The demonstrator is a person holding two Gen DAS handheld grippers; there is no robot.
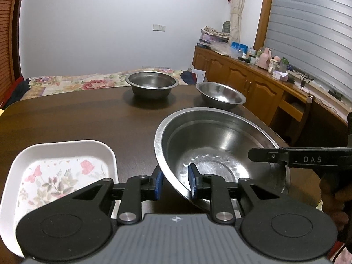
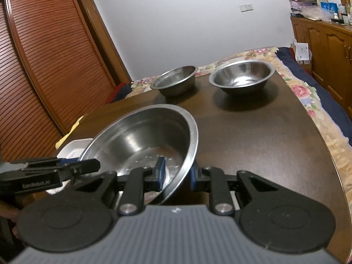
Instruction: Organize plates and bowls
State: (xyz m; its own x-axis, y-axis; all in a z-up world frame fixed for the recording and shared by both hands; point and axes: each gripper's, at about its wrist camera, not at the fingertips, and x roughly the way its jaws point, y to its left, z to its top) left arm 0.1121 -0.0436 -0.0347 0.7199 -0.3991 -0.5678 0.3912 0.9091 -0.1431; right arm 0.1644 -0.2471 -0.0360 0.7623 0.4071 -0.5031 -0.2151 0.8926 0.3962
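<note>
A large steel bowl [image 1: 220, 145] is held tilted above the dark table [image 1: 88, 118]. My left gripper [image 1: 175, 183] straddles its near left rim, one blue pad inside and one outside. My right gripper [image 2: 176, 175] straddles the opposite rim of the same bowl [image 2: 143, 136]; it shows as a black arm in the left wrist view [image 1: 272, 157]. A white floral rectangular plate [image 1: 55, 176] lies at the near left. Two smaller steel bowls stand at the far side: a deep one [image 1: 151, 84] and a shallower one [image 1: 220, 94].
A bed with a floral cover [image 2: 308, 92] lies beyond and beside the table [image 2: 264, 143]. A wooden sideboard with clutter [image 1: 253, 74] runs along the right wall. A slatted wooden wardrobe [image 2: 44, 66] stands at the left.
</note>
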